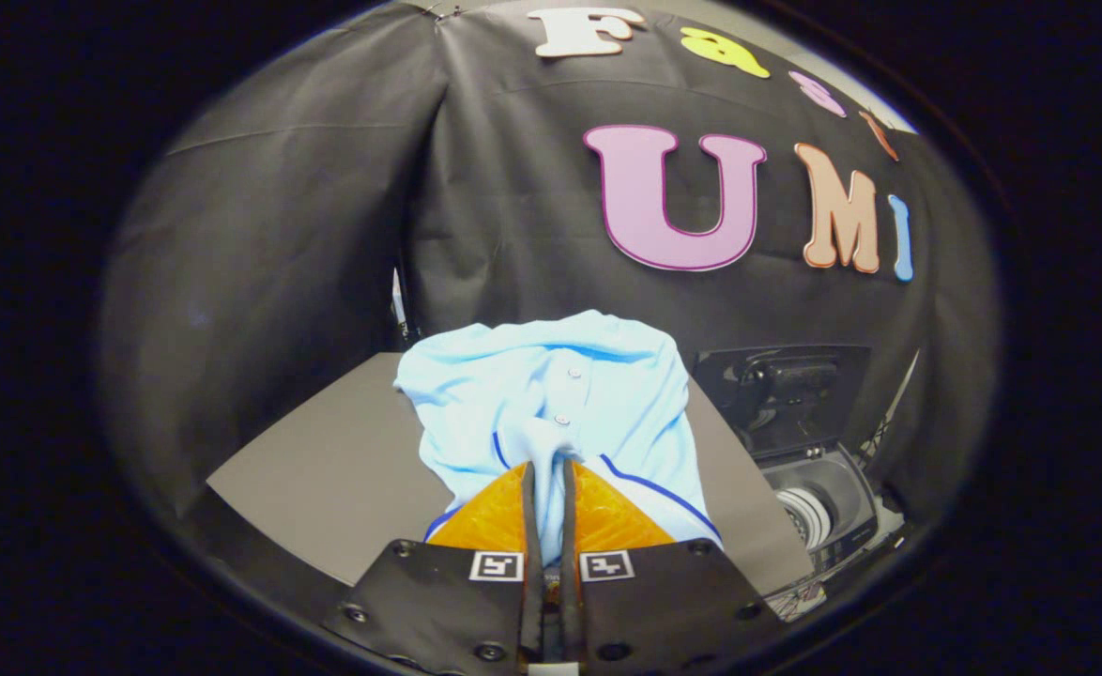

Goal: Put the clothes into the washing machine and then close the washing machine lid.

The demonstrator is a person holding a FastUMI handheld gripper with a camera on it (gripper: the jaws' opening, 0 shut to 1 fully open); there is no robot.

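pinching light-blue shirt [551,404] | tool [551,465] fingers clamped on a fold | washer [818,512] w/ lid up, off to the right

gripper [550,467] jaws pinching light blue shirt [551,394] | washing machine [818,498] lid open

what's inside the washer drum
Washer lid is up; the drum's pale ribbed wall shows, its bottom is hidden. Hand-held gripper is shut on the shirt over the table.
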